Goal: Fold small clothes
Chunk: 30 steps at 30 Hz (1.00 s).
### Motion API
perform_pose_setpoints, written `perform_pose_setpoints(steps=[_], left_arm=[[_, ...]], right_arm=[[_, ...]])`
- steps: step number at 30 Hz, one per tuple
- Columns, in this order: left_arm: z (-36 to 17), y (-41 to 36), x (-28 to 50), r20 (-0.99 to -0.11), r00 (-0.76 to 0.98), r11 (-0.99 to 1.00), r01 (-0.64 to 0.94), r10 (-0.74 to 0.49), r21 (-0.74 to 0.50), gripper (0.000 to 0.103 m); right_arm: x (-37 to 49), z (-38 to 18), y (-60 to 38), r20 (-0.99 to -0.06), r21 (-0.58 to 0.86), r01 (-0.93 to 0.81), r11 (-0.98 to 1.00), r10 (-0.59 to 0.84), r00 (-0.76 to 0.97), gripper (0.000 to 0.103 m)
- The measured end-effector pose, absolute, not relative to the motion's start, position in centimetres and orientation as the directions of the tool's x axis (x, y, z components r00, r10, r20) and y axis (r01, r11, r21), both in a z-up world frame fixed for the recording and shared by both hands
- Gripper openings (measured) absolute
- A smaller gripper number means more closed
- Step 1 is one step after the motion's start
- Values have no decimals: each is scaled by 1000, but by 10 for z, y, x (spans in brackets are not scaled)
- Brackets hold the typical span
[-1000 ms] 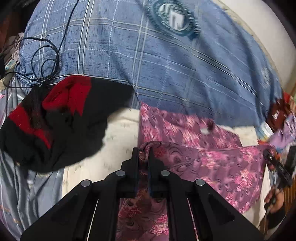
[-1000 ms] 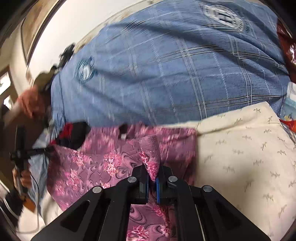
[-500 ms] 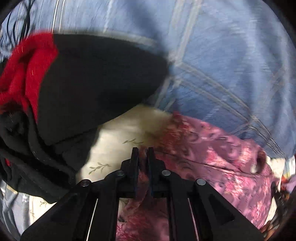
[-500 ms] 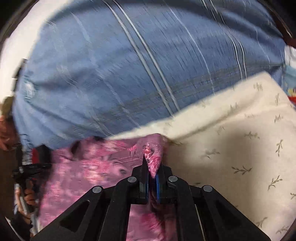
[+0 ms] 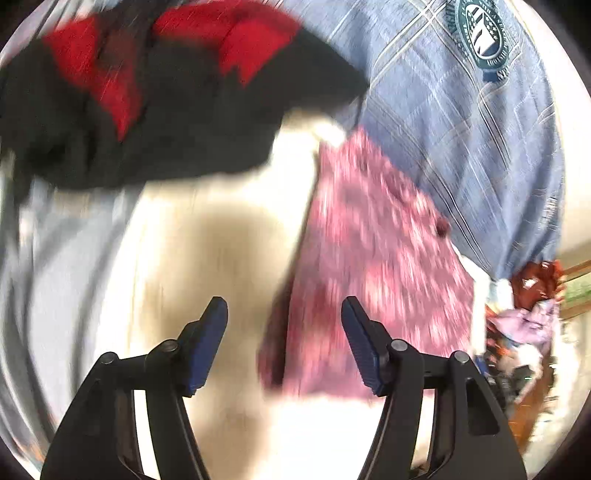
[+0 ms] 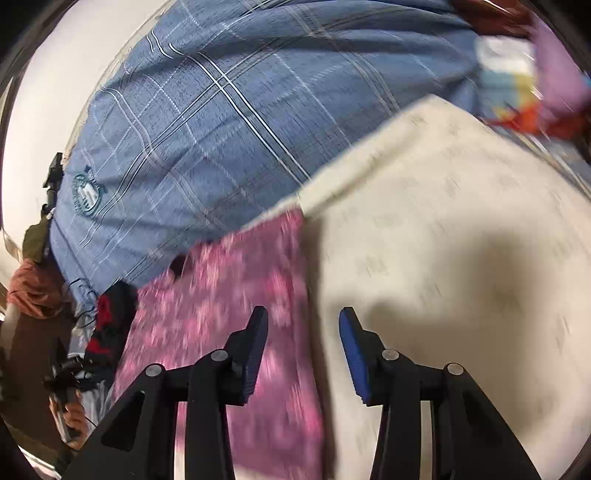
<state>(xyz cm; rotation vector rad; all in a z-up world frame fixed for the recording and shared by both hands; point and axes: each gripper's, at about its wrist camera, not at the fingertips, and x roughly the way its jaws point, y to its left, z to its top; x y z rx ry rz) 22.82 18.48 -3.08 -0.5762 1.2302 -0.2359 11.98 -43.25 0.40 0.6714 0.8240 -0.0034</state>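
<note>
**On the cream sheet, both tongs hang open above the pink floral garment**

On the cream leaf-printed sheet [image 6: 461,229] lies the pink floral fabric garment [image 5: 373,266], spread flat as a narrow folded panel with its far edge against the blue plaid bedcover [image 6: 229,110]. Both views are motion-blurred. Left gripper [image 5: 284,343] has its blue-padded jaws spread wide and holds nothing; it hovers over the sheet at the garment's left edge. Right gripper [image 6: 303,350] is likewise wide open and empty, poised over the garment's right edge where pink cloth meets cream. A black and red knitted garment [image 5: 177,96] lies crumpled on the sheet's far left corner, near the pink one but apart from it. A teal round crest [image 5: 480,33] marks the bedcover.
</note>
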Motion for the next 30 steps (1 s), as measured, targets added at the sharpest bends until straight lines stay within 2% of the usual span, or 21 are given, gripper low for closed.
perform_pose_setpoints(steps=[4, 6, 7, 9, 10, 11, 12, 13, 16, 17, 18, 20, 21, 23, 25, 26, 27, 29, 30], left_arm=[[-64, 182, 179, -717, 295, 693, -202, -631, -693, 69], [-66, 172, 174, -697, 292, 668, -206, -655, -715, 72], [-64, 167, 172, -699, 308, 674, -201, -645, -711, 78], [-57, 160, 178, -685, 333, 657, -209, -648, -724, 79], [-57, 157, 184, -664, 341, 633, -214, -665, -744, 60], [-54, 153, 190, -664, 348, 628, -228, -661, -744, 43], [-51, 149, 197, -676, 344, 635, -240, -651, -734, 13], [-48, 146, 201, -674, 345, 629, -246, -653, -737, 8], [-25, 139, 196, -697, 395, 680, -209, -598, -703, 8], [-26, 137, 196, -708, 399, 698, -201, -582, -687, 8], [-29, 137, 194, -727, 390, 716, -204, -566, -667, 10], [-50, 137, 197, -777, 332, 745, -250, -534, -619, 10], [-62, 140, 196, -789, 303, 743, -278, -534, -609, 10], [-74, 151, 188, -758, 285, 697, -298, -587, -652, 10], [-66, 160, 181, -758, 296, 712, -266, -581, -650, 10], [-55, 164, 176, -776, 322, 748, -233, -543, -621, 10], [-44, 167, 173, -778, 344, 769, -198, -526, -608, 11], [-21, 172, 177, -766, 377, 787, -134, -522, -602, 18], [-11, 173, 183, -764, 399, 798, -116, -507, -591, 31]], right_arm=[[82, -13, -426, -669, 622, 287, 728, 304, 678, 47], [77, -26, -416, -646, 678, 280, 680, 370, 668, 48], [78, -33, -408, -635, 700, 271, 660, 403, 659, 48], [82, -39, -397, -608, 724, 251, 642, 423, 672, 48], [84, -39, -394, -593, 733, 242, 636, 423, 685, 39], [88, -39, -394, -572, 753, 235, 614, 435, 695, 11], [93, -38, -395, -560, 766, 235, 599, 441, 701, 10], [96, -28, -399, -536, 774, 223, 592, 427, 728, 10], [89, 12, -408, -464, 752, 151, 641, 353, 812, 9], [87, 23, -413, -466, 721, 149, 677, 314, 827, 9], [90, 24, -416, -482, 706, 158, 690, 305, 821, 8], [99, 7, -421, -579, 651, 225, 725, 283, 764, 6], [101, -6, -422, -640, 601, 268, 753, 253, 726, 0], [95, -25, -427, -690, 570, 322, 756, 228, 687, 0], [81, -33, -436, -682, 595, 331, 732, 241, 691, 1], [76, -31, -439, -667, 608, 325, 724, 244, 704, 8], [72, -25, -443, -651, 620, 315, 718, 247, 718, 8], [76, -10, -447, -630, 617, 288, 732, 241, 739, 10], [83, -2, -447, -627, 605, 274, 748, 235, 743, 16]])
